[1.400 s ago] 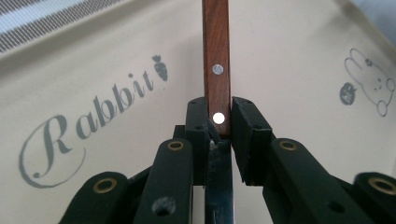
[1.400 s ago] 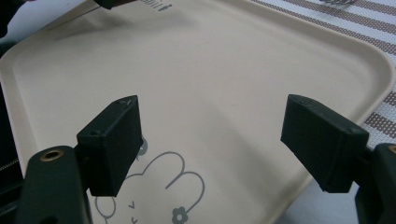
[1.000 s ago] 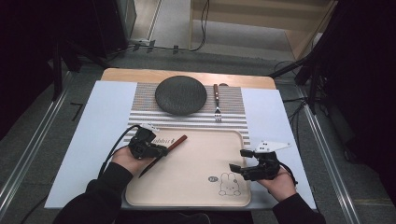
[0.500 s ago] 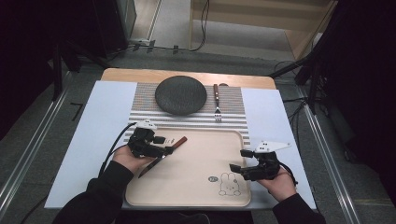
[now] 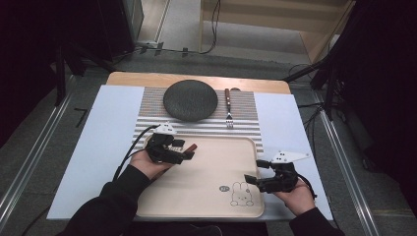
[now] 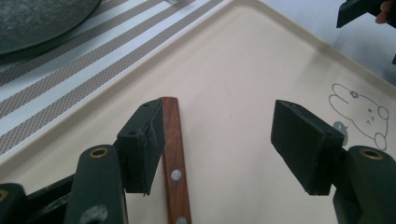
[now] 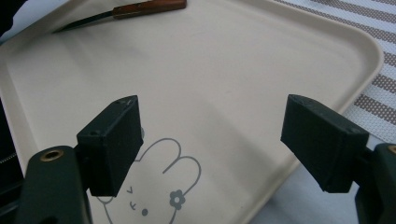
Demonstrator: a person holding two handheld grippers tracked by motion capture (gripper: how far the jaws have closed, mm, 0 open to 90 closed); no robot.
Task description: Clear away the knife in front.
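one knife (image 6: 173, 158), one fork (image 5: 228, 109), one dark plate (image 5: 190, 100), one beige tray (image 5: 216, 204) and one striped mat (image 5: 246, 129) sat on the table. the knife lay flat on the tray near its far left edge, wooden handle between the jaws of the left gripper (image 6: 219, 140), which had just been opening; they stood wide, one pad just beside the handle, not pressing it. the right gripper (image 7: 219, 144) hovered wide and empty at the tray's right rim, over the rabbit print (image 5: 239, 194). the tray's middle lay bare between both grippers.
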